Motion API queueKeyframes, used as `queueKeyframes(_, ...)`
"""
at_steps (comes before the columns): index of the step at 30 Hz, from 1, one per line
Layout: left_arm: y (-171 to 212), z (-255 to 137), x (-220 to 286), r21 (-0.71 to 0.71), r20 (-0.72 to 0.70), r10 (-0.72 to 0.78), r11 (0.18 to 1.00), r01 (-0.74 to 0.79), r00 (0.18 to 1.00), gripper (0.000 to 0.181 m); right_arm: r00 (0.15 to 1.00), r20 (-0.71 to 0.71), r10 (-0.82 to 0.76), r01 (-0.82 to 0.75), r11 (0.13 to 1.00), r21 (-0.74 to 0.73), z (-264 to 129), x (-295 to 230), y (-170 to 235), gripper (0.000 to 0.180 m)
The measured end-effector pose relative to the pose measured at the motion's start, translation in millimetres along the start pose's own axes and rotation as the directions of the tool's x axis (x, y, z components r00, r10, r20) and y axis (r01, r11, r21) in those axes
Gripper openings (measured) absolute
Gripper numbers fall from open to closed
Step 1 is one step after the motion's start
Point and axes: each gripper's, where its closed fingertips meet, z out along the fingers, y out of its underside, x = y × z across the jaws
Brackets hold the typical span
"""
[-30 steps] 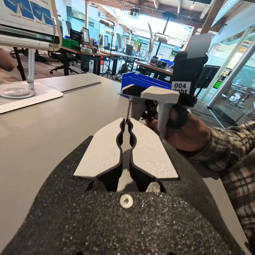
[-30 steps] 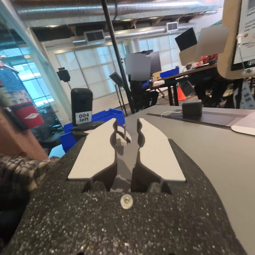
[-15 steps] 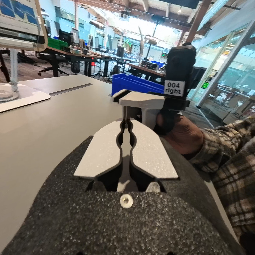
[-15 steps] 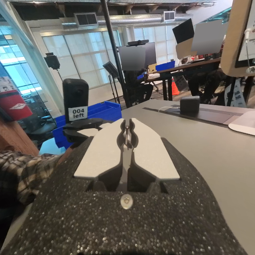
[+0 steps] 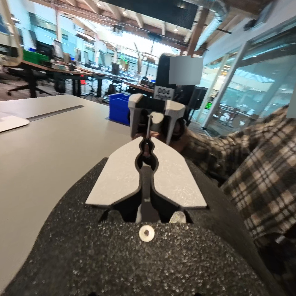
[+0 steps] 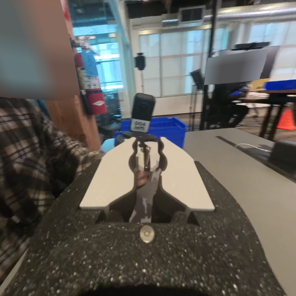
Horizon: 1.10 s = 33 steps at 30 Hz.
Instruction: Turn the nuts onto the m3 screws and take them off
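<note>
My left gripper is shut on the lower end of a thin m3 screw, which stands upright above the grey table. A small nut sits at the screw's top; it is blurred. My right gripper faces the left one head-on, and its open fingers stand on either side of the screw without touching it. In the right wrist view the screw shows in the gap of the open right gripper. The left gripper holds it from behind.
A blue bin stands at the table's far edge, also in the right wrist view. A black box with a white cable lies on the table to the right. A white mat lies at far left. A person's plaid sleeves flank both grippers. My left and right fingertips are right by each other.
The right gripper went from open to closed around the screw's top half a second ago, and is now open again. It has swung round to face the left gripper head-on.
</note>
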Motion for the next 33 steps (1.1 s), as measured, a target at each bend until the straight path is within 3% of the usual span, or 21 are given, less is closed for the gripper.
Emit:
queueKeyframes(3, 4.0, -4.6, -13.6, -0.001, 0.118, 0.020, 1.000, -0.021, 0.993, 0.004, 0.974, -0.226, 0.019, -0.012, 0.999, 0.031, -9.5, 19.5, 1.3, 0.031)
queueKeyframes(7, 6.5, -9.9, -27.7, -0.008, 0.248, 0.048, 0.999, -0.047, 0.968, 0.004, 0.859, -0.489, 0.148, -0.091, 0.986, 0.139, -32.2, 36.5, 10.4, 0.029)
queueKeyframes(13, 12.6, -7.5, -30.2, -0.057, 0.319, 0.098, 0.995, -0.085, 0.943, 0.004, 0.792, -0.604, 0.085, -0.055, 0.996, 0.067, -18.4, 25.2, 24.3, 0.028)
queueKeyframes(26, 12.9, -6.0, -25.8, -0.060, 0.319, 0.111, 0.994, -0.097, 0.941, 0.004, 0.777, -0.620, 0.112, -0.079, 0.994, 0.080, -1.0, 27.6, 28.9, 0.007)
queueKeyframes(33, 10.1, -4.3, -17.3, -0.035, 0.230, 0.078, 0.997, -0.072, 0.970, 0.004, 0.845, -0.533, 0.042, -0.036, 0.999, 0.022, -1.8, 21.5, 24.7, 0.005)
